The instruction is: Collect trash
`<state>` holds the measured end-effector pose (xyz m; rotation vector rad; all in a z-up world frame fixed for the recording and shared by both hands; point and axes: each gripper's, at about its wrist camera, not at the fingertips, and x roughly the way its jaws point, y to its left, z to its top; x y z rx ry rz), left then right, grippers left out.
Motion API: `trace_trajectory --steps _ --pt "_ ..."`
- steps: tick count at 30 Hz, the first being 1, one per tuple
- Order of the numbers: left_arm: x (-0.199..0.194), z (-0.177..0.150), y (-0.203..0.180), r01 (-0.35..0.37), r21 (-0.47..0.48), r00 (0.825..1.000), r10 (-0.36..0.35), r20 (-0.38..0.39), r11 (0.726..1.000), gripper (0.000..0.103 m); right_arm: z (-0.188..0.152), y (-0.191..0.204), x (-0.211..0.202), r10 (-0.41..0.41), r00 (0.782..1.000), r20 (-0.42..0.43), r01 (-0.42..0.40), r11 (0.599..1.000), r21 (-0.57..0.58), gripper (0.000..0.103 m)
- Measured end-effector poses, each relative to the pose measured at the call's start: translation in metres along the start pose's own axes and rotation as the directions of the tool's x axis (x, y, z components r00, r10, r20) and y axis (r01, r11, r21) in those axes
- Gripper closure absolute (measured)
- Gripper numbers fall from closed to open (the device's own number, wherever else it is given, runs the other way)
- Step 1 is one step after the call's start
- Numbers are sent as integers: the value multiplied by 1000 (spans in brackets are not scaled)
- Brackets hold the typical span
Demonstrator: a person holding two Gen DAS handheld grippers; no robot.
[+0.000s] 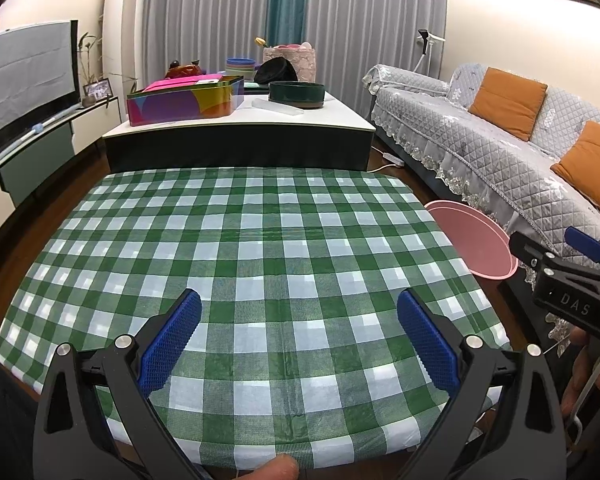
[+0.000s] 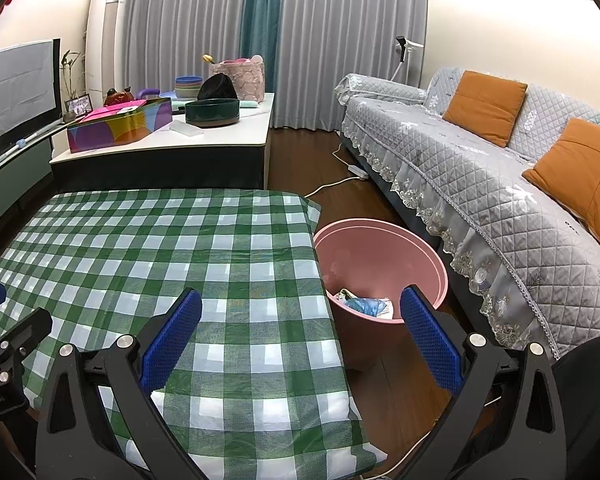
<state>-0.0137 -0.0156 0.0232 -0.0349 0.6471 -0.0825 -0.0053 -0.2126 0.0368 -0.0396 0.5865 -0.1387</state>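
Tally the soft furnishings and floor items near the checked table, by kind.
Orange cushions: 2
Sofa: 1
Pink bin: 1, trash inside
Power strip: 1
Total: 5

The left wrist view looks forward from just above the near edge of the tabletop (image 1: pixel 260 240), between its own two blue fingers (image 1: pixel 172 340), facing the far edge and the curtains (image 1: pixel 292 0) beyond; the checked cloth fills most of it, close below; the right gripper (image 1: pixel 560 276) shows past the right edge. The right wrist view sits near the tabletop's near right corner, facing the same way but set further right; its fingers (image 2: pixel 428 340) straddle the right edge (image 2: pixel 320 272), looking down into the pink bin (image 2: pixel 380 248) on the floor; both views share the cloth, the bin, the sofa (image 2: pixel 480 184) and the low cabinet (image 1: pixel 240 136).
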Motion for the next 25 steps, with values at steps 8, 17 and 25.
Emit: trace_trajectory --steps 8,17,25 --pt "-2 0 -7 -7 41 999 6 32 999 8 0 -2 2 1 1000 -5 -1 1000 6 5" --pt "-1 -2 -5 -8 31 999 7 39 999 8 -2 -1 3 0 1000 -6 0 1000 4 5" --pt "2 -3 -5 -8 23 1000 7 14 1000 8 -3 -1 3 0 1000 -6 0 1000 6 5"
